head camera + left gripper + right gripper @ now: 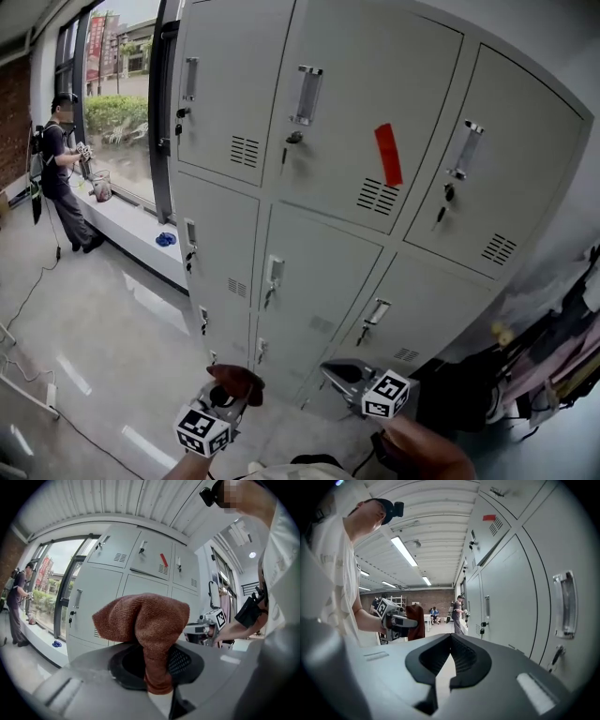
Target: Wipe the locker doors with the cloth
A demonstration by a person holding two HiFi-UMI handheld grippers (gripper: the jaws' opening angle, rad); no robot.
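Note:
The grey locker bank (328, 197) has two rows of three doors and fills the head view. At the bottom of that view my left gripper (228, 392) is shut on a rust-brown cloth (236, 380), a short way in front of the lower doors. In the left gripper view the cloth (145, 620) bulges up out of the jaws, with the lockers (136, 569) behind. My right gripper (343, 375) is beside it, shut and holding nothing. In the right gripper view its tips (451, 637) meet and the locker doors (511, 597) run along the right.
A red tape strip (388, 155) marks the top middle door. A person (58, 169) stands by the window at far left, near a blue object (166, 240) on the sill. Cables (28, 375) lie on the floor. Clothes and bags (553, 356) hang at right.

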